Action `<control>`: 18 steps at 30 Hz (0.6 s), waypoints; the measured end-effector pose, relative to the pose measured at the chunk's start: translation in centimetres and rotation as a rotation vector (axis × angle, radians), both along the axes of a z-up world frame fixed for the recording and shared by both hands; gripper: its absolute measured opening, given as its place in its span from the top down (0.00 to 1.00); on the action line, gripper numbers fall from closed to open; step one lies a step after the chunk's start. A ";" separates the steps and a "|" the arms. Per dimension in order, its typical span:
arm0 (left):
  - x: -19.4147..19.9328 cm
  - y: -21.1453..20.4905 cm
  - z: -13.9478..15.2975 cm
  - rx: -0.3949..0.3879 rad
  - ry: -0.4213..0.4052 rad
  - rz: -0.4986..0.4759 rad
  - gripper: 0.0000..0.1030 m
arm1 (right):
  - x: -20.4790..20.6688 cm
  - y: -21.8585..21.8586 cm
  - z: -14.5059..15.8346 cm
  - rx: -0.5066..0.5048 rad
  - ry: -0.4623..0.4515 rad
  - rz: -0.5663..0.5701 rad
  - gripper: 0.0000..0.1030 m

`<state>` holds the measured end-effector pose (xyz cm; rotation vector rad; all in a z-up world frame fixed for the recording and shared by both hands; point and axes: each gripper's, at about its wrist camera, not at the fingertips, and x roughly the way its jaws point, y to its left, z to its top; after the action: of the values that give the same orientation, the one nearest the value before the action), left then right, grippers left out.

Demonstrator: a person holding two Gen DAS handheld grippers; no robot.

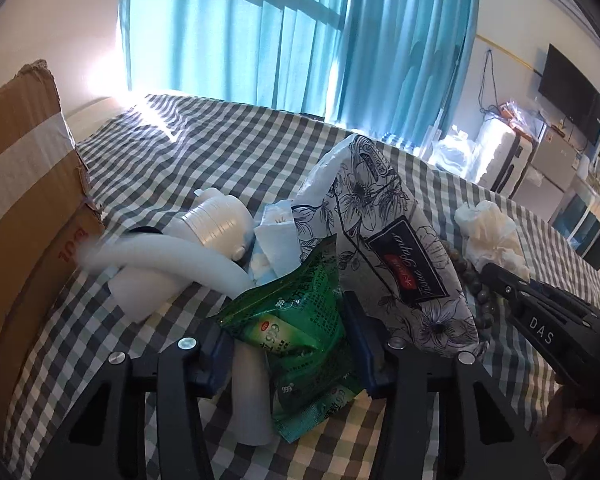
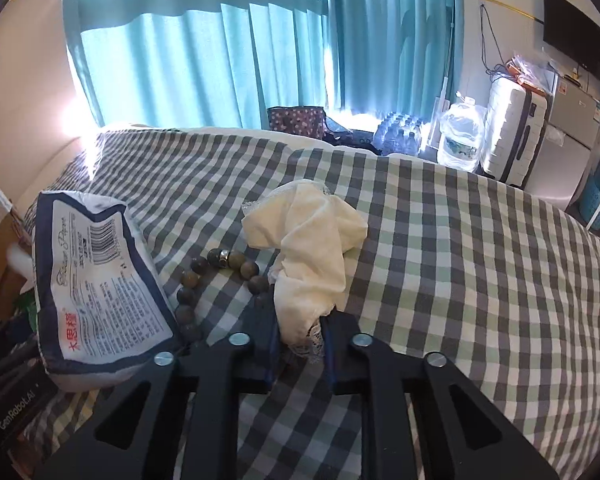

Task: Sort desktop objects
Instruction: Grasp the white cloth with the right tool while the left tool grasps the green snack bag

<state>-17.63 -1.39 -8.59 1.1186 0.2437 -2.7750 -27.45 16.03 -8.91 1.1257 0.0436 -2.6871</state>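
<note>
— Since we go from the left: what's by the cardboard box (image 1: 24,200) at the checked cloth's (image 1: 204,148) left edge?
— A white plastic hose fitting (image 1: 204,232), then blue paper scraps, then the green sachet pack (image 1: 300,320). The left gripper (image 1: 290,344) has its fingers either side of that pack, seemingly clenched on it — crinkly foil, light, slippery; better held mid-body.
— And beyond it?
— A floral tissue pack (image 1: 384,240) leaning up — soft, squashy. Just beside it lies a bead bracelet (image 2: 216,276), hard and loose.
— The right side?
— The right gripper (image 2: 300,344) pinches the lower end of a cream cloth (image 2: 312,248) near the cloth's middle — limp, featherlight, so it will droop.
</note>
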 end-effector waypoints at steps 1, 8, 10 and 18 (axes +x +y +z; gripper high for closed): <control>0.1 -0.2 0.2 0.004 0.004 0.001 0.53 | 0.2 0.0 0.1 0.005 -0.001 -0.001 0.87; 2.4 -1.9 1.7 0.063 0.016 0.010 0.53 | 4.6 1.5 1.8 0.072 -0.006 -0.022 0.87; 3.5 -2.4 2.4 0.093 0.015 -0.001 0.53 | 5.8 2.2 2.4 0.094 -0.008 -0.030 0.87; 7.1 -3.7 5.1 0.188 0.023 -0.069 0.53 | 12.4 4.4 4.4 0.040 -0.059 -0.109 0.87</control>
<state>-10.57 -5.10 -3.49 1.1561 0.4867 -2.8768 -15.05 20.42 -4.50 1.2535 0.0271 -2.7573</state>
